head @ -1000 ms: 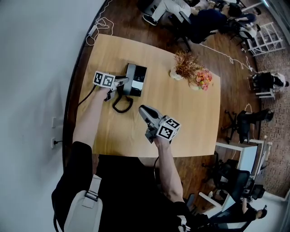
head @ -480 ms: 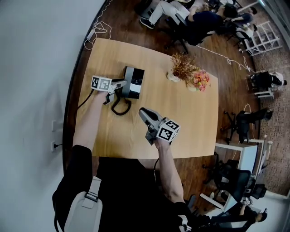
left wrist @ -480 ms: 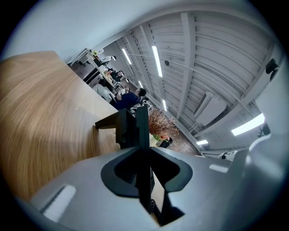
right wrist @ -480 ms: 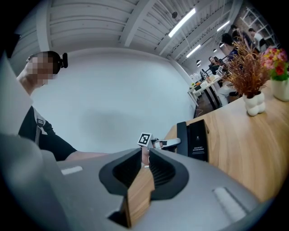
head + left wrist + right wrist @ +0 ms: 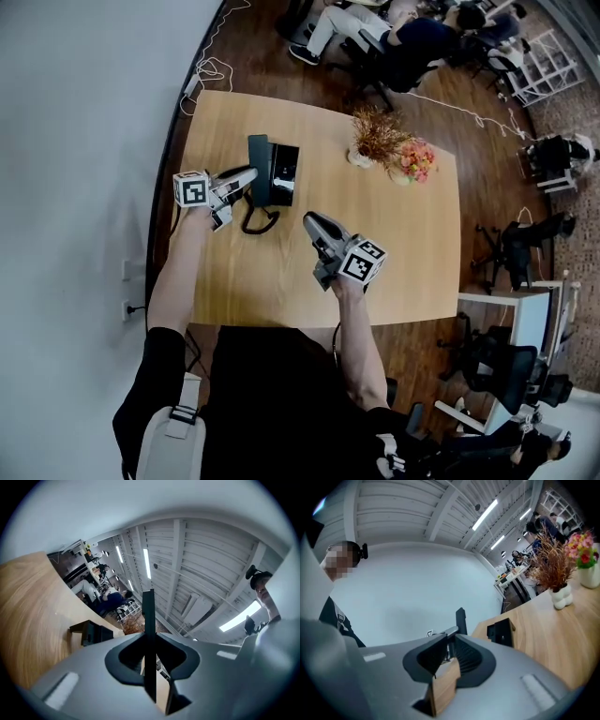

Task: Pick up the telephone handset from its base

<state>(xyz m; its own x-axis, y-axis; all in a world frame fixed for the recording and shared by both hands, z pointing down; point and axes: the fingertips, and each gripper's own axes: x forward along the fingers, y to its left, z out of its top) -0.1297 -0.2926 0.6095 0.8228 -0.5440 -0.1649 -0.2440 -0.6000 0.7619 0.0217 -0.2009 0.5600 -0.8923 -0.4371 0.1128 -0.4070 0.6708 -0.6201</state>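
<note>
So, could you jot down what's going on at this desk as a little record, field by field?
Handset: clamped in the left gripper, whose jaws have just been closing; raised off its base
Base: on the table, cord coiled beside it
Right gripper: jaws together, empty, held above the table
Flowers: near the table's far edge

An open office: people [image 5: 412, 39] sit among swivel chairs [image 5: 511, 251] and desks [image 5: 511, 314]; strip lights [image 5: 146, 563] line the ribbed ceiling [image 5: 201, 550]. A white shelf rack [image 5: 536, 64] stands on the wooden floor [image 5: 277, 47].
</note>
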